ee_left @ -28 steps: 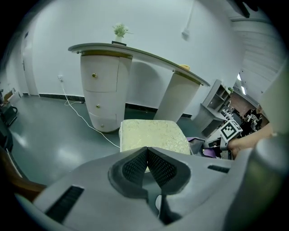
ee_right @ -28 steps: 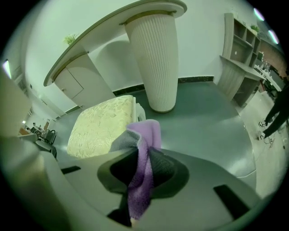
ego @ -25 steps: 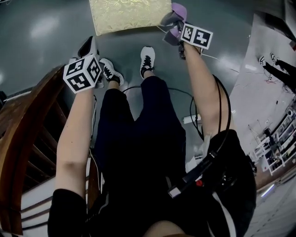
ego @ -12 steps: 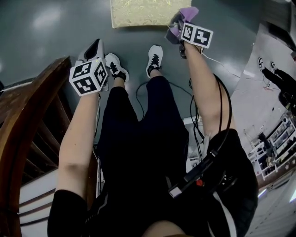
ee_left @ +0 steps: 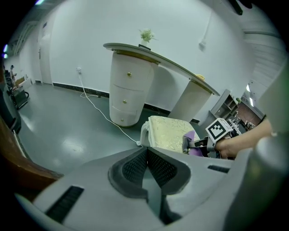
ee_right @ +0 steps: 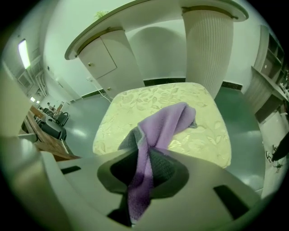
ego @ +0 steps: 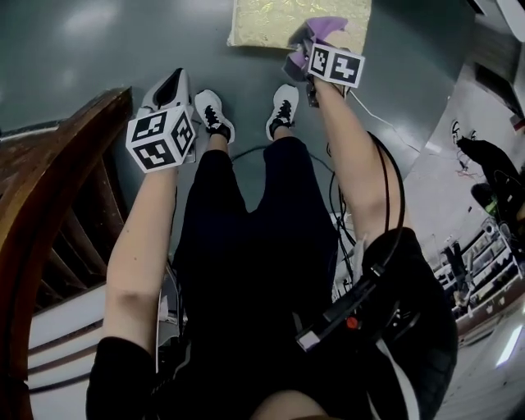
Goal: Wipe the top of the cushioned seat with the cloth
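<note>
**Cloth comes over the seat's near edge**

Since a second ago the right gripper (ego: pixel 305 51) has moved from beside the cushioned seat's (ego: pixel 271 20) corner to above its near edge, and the seat now sits further right in the head view. Its jaws are clamped on the purple cloth (ee_right: pixel 158 131). One end hangs down between the jaws. The other end reaches forward over the seat's cream, leaf-patterned top (ee_right: pixel 198 131); whether it touches the fabric cannot be told.

Short of the seat, on the person's left, the left gripper (ego: pixel 168 86) is held over the grey floor (ego: pixel 74 57) beside the person's shoes (ego: pixel 215 115). Its jaws are pressed together with nothing between them (ee_left: pixel 146 160).

Behind the seat stands a white round drawer unit (ee_left: pixel 128 90) under a curved desk top (ee_left: pixel 149 52). Its drawers are closed, so their contents are hidden. A small plant (ee_left: pixel 146 35) sits on the desk top above it. A white cable (ee_left: pixel 97 108) runs along the floor toward the seat.
</note>
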### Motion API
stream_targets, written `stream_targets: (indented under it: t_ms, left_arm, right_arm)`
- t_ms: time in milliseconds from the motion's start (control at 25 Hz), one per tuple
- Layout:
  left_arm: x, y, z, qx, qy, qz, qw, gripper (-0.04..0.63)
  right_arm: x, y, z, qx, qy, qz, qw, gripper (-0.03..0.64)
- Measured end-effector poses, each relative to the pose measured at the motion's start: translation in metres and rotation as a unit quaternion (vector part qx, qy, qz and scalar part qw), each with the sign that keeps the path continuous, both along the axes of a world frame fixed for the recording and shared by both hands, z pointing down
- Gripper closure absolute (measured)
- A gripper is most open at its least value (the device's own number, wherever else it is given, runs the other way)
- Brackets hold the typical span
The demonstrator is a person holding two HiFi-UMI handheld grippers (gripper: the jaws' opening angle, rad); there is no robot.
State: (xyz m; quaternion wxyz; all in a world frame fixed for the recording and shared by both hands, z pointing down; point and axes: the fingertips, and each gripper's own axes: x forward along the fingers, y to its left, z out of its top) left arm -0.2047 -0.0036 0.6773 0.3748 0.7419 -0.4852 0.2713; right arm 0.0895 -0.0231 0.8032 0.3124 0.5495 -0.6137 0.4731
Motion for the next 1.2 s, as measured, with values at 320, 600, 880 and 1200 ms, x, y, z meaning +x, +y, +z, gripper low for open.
stream_targets:
  t_ms: [320,600,880,1200]
  left_arm:
    - [-0.052,0.017,0.004,-0.009,0.015,-0.033,0.9993,0.591]
    - [-0.072,0.023,-0.003,-0.002,0.019,-0.045,0.9988,0.591]
    - [-0.090,0.034,-0.012,0.000,0.021,-0.061,0.9979,0.591]
    - [-0.090,0.029,-0.086,0.034,0.038,-0.071,0.9962,0.591]
  right_arm:
    - [-0.088,-0.015,0.004,-0.004,0.000,-0.038,0.999,0.541]
    - [-0.138,-0.023,0.005,-0.006,-0.008,-0.067,0.998,0.541]
    - [-0.191,-0.031,0.000,-0.001,-0.038,-0.114,0.993,0.540]
    - [-0.215,-0.040,-0.103,0.059,-0.079,-0.138,0.986,0.535]
